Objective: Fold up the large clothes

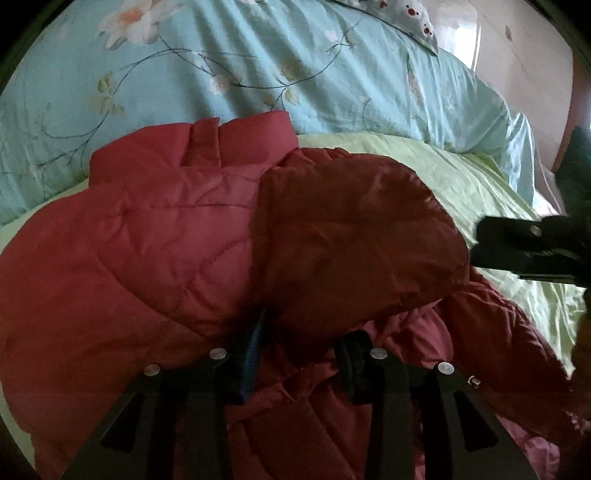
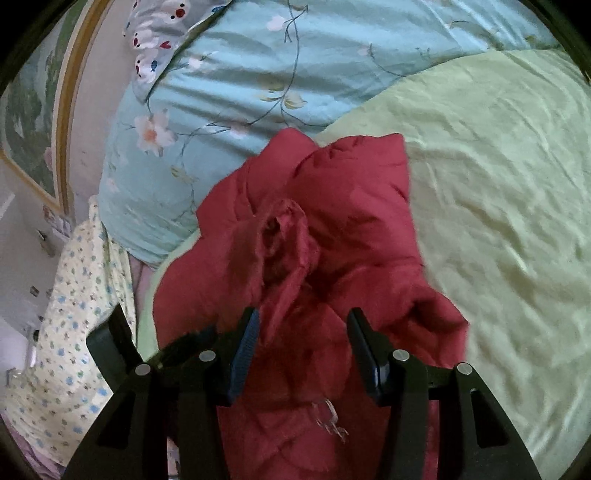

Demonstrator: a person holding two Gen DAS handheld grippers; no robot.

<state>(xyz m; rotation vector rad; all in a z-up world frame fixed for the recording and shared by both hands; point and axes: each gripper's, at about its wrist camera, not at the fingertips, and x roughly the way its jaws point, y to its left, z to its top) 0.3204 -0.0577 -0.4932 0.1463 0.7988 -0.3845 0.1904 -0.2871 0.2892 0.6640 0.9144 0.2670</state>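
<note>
A dark red quilted jacket [image 1: 166,229] lies bunched on the green sheet [image 1: 461,177]. One darker panel is folded over its middle. My left gripper [image 1: 304,343] sits low against the jacket; its fingers stand apart, the folded panel drapes over their tips, and the pads do not press on it. In the right wrist view the jacket [image 2: 332,229] is a crumpled heap with a sleeve opening facing up. My right gripper [image 2: 303,347] hovers over its near edge, open with nothing pinched. From the left wrist view, the right gripper [image 1: 476,243] is just right of the jacket, and empty.
A light blue floral quilt [image 1: 258,74] is piled behind the jacket. A dotted pillow [image 1: 406,14] lies on top of it. The green sheet [image 2: 498,184] spreads to the right. A yellow patterned cloth [image 2: 74,332] hangs at the bed's left edge, below a framed picture [image 2: 33,110].
</note>
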